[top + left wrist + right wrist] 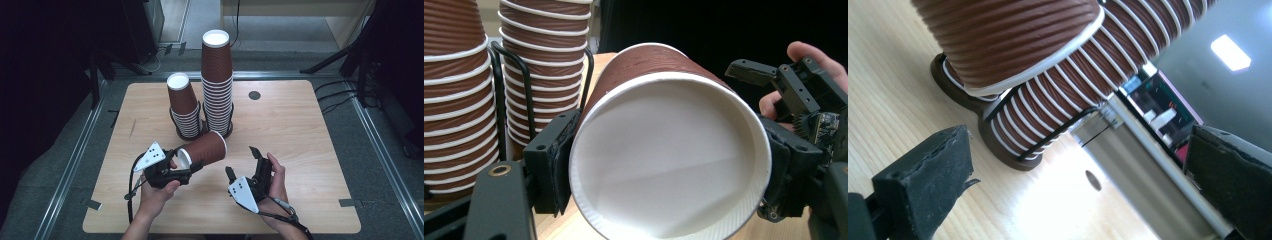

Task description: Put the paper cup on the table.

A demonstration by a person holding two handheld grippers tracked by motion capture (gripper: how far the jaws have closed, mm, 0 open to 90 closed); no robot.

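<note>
Sideways above the table, a single brown paper cup hangs in the left gripper, whose jaws are clamped across the cup's white rim from both sides. The cup's long axis runs roughly level, its open mouth facing back toward the person's near edge and its closed base pointing toward the far edge, where two stacks of matching cups stand upside down in wire holders. The shorter stack is at the left, the taller stack just beside it at the right, both near the middle of the far half of the table. The held cup's base sits just in front of the foot of the taller stack, close to it.

From the left gripper view, the cup's white interior faces the camera squarely, with the stacks behind it at the left and the other gripper off to the right.

The right gripper waits nearer the person's edge, a little to the right of the cup, its jaws spread wide and holding nothing. It looks toward the stacks from low over the wood. Judged from this, the left hand is the one placed to upend the cup and carry it on to a stack.
</note>
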